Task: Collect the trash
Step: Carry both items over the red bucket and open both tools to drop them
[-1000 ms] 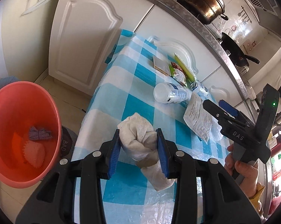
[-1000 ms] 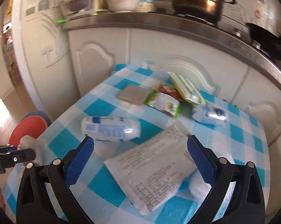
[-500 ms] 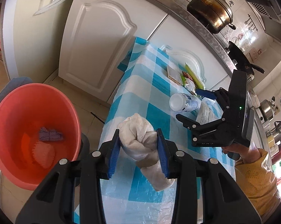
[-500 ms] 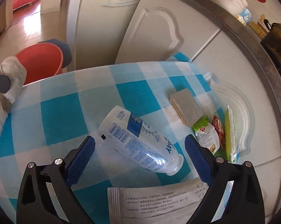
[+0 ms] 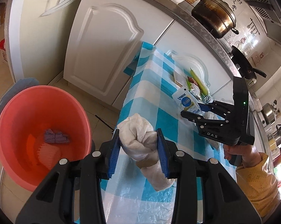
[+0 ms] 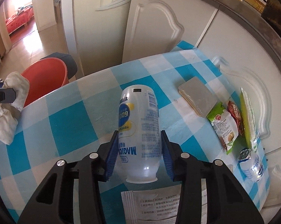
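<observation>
My left gripper [image 5: 138, 153] is shut on a crumpled white cloth wad [image 5: 138, 140] and holds it above the table's left edge. The red basin [image 5: 28, 123] sits on the floor to its left, with a purple scrap and a paper cup liner inside. My right gripper [image 6: 139, 154] has closed on a white plastic bottle [image 6: 139, 123] lying on the blue-checked tablecloth [image 6: 71, 123]; its blue pads touch both sides. The right gripper also shows in the left wrist view [image 5: 194, 112], as does the bottle [image 5: 187, 100].
On the table lie a grey pad [image 6: 197, 98], snack wrappers [image 6: 226, 125], a green packet [image 6: 248, 112], a small foil-capped bottle [image 6: 251, 166] and a printed white pouch [image 6: 162, 203]. White cabinets [image 5: 106, 46] stand behind, with a pot [image 5: 215, 20] on the counter.
My right gripper moved over the white bottle and closed on it. My left gripper carried the cloth wad slightly leftward, toward the table edge and the basin.
</observation>
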The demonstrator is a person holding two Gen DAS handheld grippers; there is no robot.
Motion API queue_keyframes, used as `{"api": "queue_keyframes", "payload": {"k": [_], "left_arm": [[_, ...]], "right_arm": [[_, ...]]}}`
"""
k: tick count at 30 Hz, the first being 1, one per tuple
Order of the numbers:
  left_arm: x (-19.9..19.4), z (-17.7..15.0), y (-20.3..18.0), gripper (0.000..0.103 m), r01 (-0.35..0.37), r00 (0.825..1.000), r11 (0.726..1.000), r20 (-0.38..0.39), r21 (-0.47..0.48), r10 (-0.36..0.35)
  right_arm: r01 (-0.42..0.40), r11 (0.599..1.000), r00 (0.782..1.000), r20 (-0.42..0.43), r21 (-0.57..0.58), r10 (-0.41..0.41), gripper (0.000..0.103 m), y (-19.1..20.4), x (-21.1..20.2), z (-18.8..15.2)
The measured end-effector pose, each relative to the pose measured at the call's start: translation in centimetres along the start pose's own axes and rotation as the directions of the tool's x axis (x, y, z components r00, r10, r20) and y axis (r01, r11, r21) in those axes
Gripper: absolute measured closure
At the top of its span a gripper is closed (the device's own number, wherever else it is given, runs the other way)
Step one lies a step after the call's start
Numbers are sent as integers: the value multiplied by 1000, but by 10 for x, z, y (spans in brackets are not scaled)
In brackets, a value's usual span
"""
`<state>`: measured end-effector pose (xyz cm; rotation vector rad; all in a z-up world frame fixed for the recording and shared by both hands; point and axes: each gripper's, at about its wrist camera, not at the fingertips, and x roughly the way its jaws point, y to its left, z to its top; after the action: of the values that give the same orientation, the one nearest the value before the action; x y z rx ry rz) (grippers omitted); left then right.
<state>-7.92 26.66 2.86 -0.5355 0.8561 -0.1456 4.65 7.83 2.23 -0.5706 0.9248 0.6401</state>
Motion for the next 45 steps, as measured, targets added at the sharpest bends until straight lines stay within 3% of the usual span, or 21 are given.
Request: {"api": "queue_keyframes", "payload": {"k": [9, 15, 19, 25, 30, 35, 37, 39, 40, 41, 43, 45], "left_arm": [[-31, 11, 13, 64, -42, 996, 999, 82, 6, 41], [-73, 25, 36, 64, -116, 974, 993, 193, -16, 117], [-89, 27, 54, 64, -165, 958, 985, 229, -40, 170], [-81, 17, 88, 64, -248, 947, 967, 195, -65, 256], [-52, 2, 113, 63, -284, 950, 955, 111, -80, 292], [-30, -10, 132, 55, -343, 935, 935, 59, -85, 349], [-27, -12, 138, 37, -404, 910, 911, 62, -83, 410], [-28, -12, 140, 31, -458, 883, 886, 78, -66, 462], [-28, -12, 139, 22, -479, 872, 876, 81, -61, 482], [-30, -11, 139, 19, -502, 858, 863, 86, -59, 506], [-35, -9, 137, 17, -532, 838, 845, 109, -51, 534], [-39, -8, 132, 12, -560, 819, 828, 127, -35, 560]], "right_arm": [[-66, 974, 986, 162, 215, 31, 59, 5, -45, 1], [-205, 948, 943, 309, 242, 124, 59, 34, -85, 24], [-307, 923, 909, 360, 232, 211, 59, 63, -95, 44], [-384, 902, 897, 309, 196, 315, 59, 121, -71, 66], [-405, 898, 904, 220, 170, 366, 59, 164, -37, 72], [-395, 905, 916, 146, 156, 374, 59, 191, -12, 73], [-388, 909, 920, 122, 155, 372, 58, 197, -4, 72], [-384, 911, 922, 106, 148, 372, 58, 203, 0, 71], [-391, 908, 920, 101, 151, 380, 55, 204, 2, 71], [-392, 906, 919, 103, 156, 380, 43, 205, 2, 69], [-385, 908, 922, 116, 168, 369, 31, 205, 0, 64], [-394, 902, 917, 138, 175, 374, 28, 201, -5, 60]]}}
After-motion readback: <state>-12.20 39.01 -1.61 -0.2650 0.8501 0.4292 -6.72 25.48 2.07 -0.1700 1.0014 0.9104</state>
